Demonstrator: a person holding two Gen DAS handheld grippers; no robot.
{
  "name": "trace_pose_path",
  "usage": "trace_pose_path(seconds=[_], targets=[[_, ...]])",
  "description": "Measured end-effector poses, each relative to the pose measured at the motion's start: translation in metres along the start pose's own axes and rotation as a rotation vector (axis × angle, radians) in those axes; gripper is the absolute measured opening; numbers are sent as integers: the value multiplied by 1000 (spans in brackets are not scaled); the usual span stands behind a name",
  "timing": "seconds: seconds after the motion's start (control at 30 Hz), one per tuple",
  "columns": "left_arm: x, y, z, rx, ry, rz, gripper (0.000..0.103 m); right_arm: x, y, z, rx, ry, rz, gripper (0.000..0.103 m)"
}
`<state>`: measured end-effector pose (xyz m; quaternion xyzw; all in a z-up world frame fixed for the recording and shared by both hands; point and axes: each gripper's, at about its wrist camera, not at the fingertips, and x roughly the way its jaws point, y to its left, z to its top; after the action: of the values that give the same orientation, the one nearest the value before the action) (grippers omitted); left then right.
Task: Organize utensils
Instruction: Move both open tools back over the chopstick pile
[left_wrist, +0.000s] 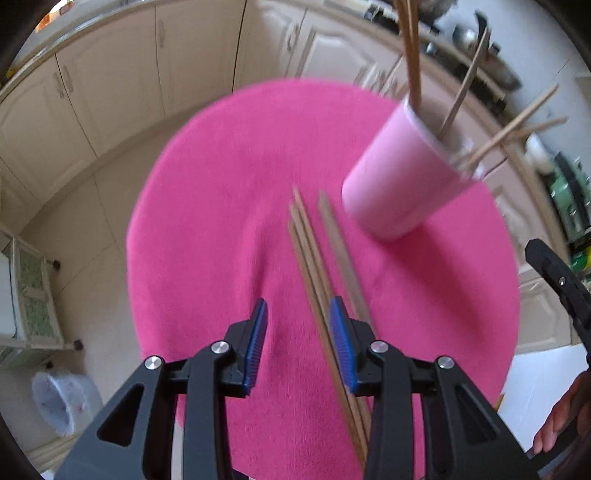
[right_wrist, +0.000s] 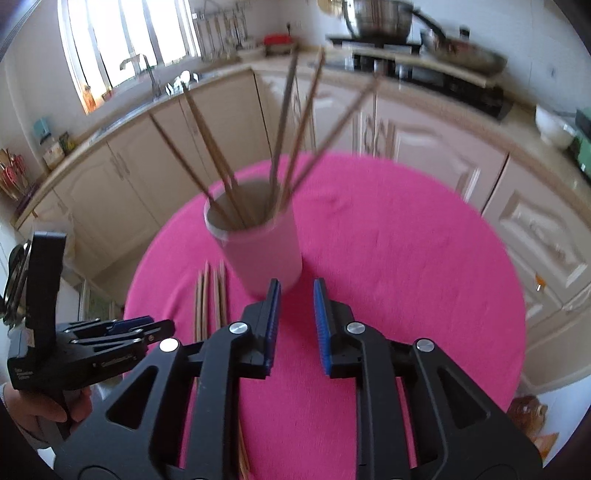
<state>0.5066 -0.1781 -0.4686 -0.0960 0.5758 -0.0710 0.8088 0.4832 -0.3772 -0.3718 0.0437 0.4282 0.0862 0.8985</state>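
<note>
From the left wrist, the left gripper (left_wrist: 298, 341) stands partly open above the round pink cloth (left_wrist: 221, 221), holding nothing; the loose chopsticks (left_wrist: 317, 266) lie flat on the cloth, running from under its right-hand finger forward (whether the pad touches them cannot be told); the pink cup (left_wrist: 402, 177) stands ahead and to the right, more chopsticks sticking out of it; a hand (left_wrist: 557, 424) shows at the far right.

From the right wrist, the right gripper (right_wrist: 295, 325) has a narrow gap, nothing between its pads; the cup (right_wrist: 258, 240) is just ahead, slightly left; the loose chopsticks (right_wrist: 210, 295) lie left of it; the left gripper (right_wrist: 129, 326) hovers over them.
</note>
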Motion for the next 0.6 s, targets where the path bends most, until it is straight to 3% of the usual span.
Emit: trace_pose_path(seconds=[0.27, 0.6], targets=[[24, -13, -14, 23, 95, 66, 35, 30, -1, -31, -4, 138, 36, 19], [28, -26, -14, -15, 111, 140, 35, 41, -6, -28, -20, 174, 77, 19]])
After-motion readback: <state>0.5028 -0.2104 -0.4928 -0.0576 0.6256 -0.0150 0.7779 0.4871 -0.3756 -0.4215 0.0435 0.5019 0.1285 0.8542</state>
